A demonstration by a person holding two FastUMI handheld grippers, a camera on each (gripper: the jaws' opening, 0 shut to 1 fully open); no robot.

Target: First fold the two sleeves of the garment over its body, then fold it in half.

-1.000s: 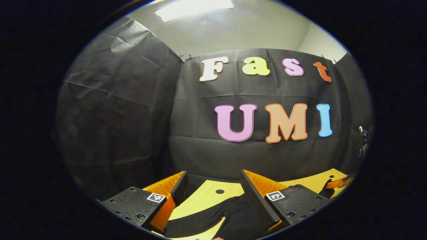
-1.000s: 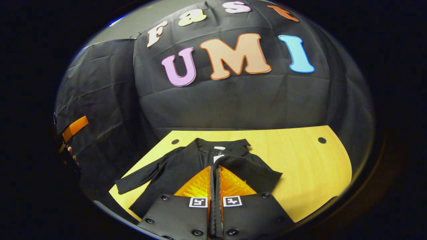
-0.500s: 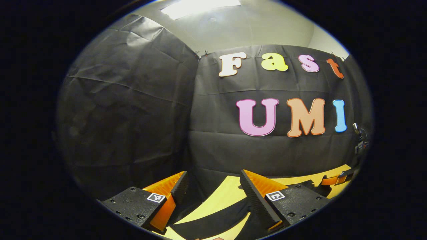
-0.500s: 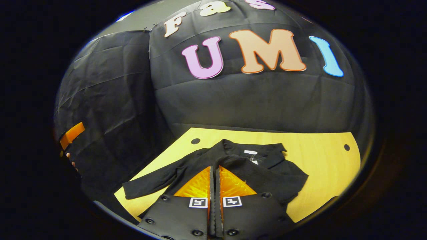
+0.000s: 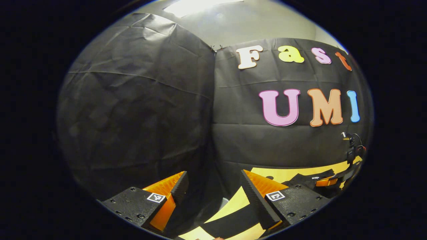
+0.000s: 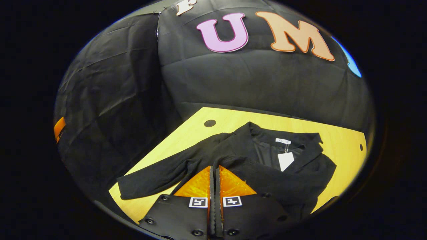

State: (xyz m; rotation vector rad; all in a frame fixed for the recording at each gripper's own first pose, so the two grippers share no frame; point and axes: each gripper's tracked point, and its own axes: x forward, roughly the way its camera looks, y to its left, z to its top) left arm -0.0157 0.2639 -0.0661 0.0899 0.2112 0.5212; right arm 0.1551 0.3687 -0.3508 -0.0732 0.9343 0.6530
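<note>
Garment [image 6: 253,166] collar toward wall, left sleeve outstretched; right gripper [image 6: 215,173] clenched, left gripper [image 5: 213,186] released.

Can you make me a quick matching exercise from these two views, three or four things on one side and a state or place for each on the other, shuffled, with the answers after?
Things:
1. left gripper
2. right gripper
3. white tag
4. long sleeve

States or places:
A. fingers closed together over the dark cloth
B. stretched out flat on the wooden table, not yet folded over the body
C. fingers spread apart with nothing between them
D. hanging inside the collar of the black garment

Pairs: 1-C, 2-A, 3-D, 4-B
</note>
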